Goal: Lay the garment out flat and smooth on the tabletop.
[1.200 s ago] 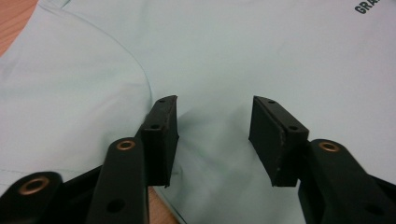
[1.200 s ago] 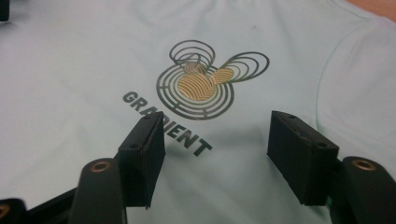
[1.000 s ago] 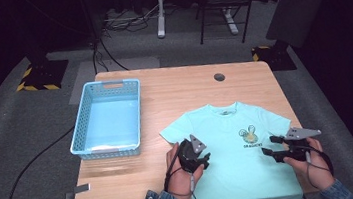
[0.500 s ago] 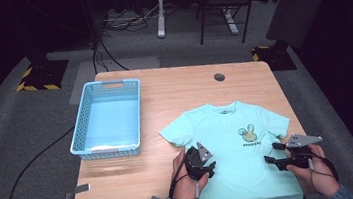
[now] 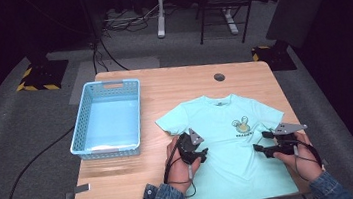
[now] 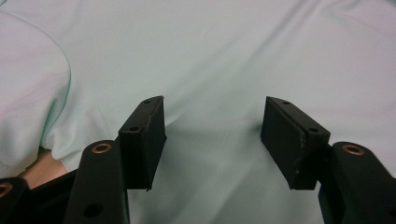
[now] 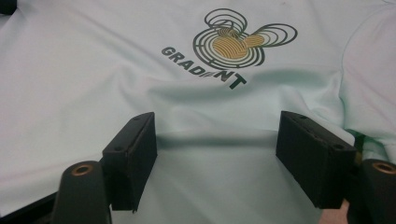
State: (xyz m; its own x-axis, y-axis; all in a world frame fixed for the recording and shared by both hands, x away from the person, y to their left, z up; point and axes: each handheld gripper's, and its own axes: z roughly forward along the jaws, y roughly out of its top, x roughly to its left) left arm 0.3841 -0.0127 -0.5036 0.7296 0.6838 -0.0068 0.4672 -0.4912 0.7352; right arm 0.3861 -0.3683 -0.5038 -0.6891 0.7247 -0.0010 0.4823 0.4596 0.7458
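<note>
Here, nearest the person, the left gripper (image 5: 197,153) and right gripper (image 5: 265,145) sit low over a mint-green T-shirt (image 5: 230,148) spread flat on the wooden table (image 5: 183,83). Both have just been opening; the matte black rectangular pads stand apart with only smooth, lightly creased knit between them, nothing pinched. A printed swirl logo (image 7: 231,44) lies ahead of the right gripper. Farther left, a pale blue perforated plastic basket (image 5: 80,135) stands apart.
</note>
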